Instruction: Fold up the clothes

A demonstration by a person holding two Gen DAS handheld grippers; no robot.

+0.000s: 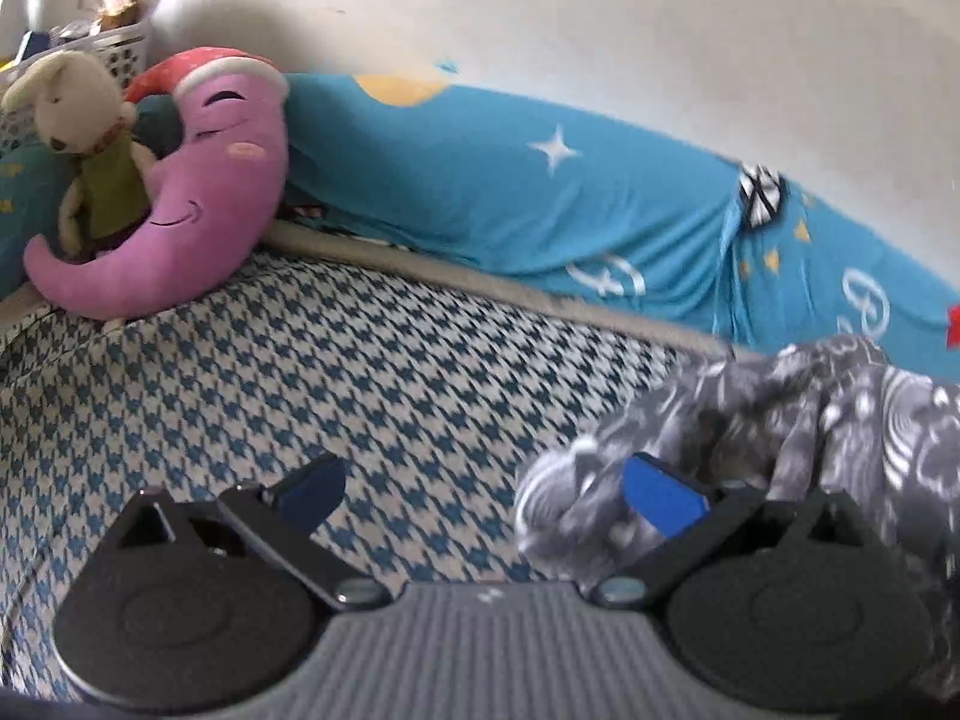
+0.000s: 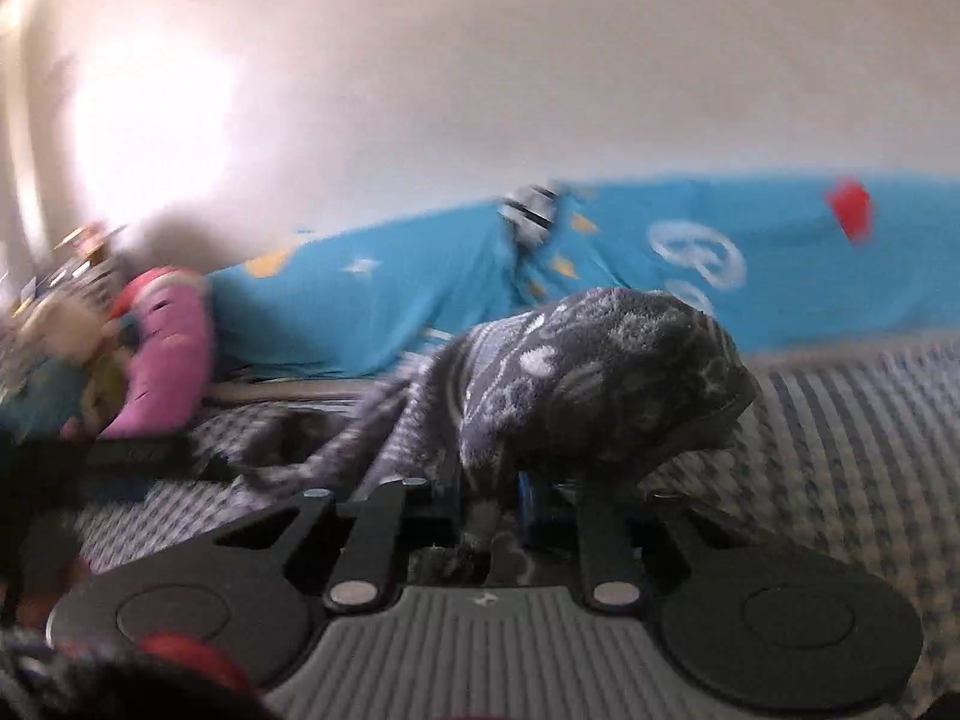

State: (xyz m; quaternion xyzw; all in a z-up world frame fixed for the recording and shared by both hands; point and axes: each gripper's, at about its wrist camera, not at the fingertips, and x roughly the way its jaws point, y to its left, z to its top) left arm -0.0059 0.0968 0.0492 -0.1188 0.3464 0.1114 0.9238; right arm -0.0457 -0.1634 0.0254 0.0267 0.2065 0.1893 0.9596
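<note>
1. Left tool (image 1: 483,495): jaws spread wide, nothing between them. The right-hand blue pad (image 1: 660,495) touches the edge of the grey patterned garment (image 1: 798,420); the other pad hangs over bare bedcover.
2. Right tool (image 2: 492,501): jaws drawn close together, pinching a fold of the same garment (image 2: 600,384).
3. Garment location: on the houndstooth bedcover (image 1: 336,372), at the right side of the left wrist view and directly ahead in the right wrist view. It is a dark grey fleecy piece with pale swirl and dot print.
4. Garment shape: in the right wrist view it rises from the pinch in a humped mass, with a thinner strip trailing away to the left, low over the bedcover. Long axis runs roughly left to right in that view. Which end is which cannot be told; the piece is bunched.
5. Container: a white lattice basket (image 1: 123,51) at far upper left, against the wall, holding a heap of mixed items too small to identify.
6. Background: blue star-print quilt (image 1: 510,192) rolled along the wall; pink moon-shaped cushion (image 1: 222,180) with a red cap; a cream plush rabbit (image 1: 84,138) leaning on it.
7. Right wrist view is motion-blurred.
</note>
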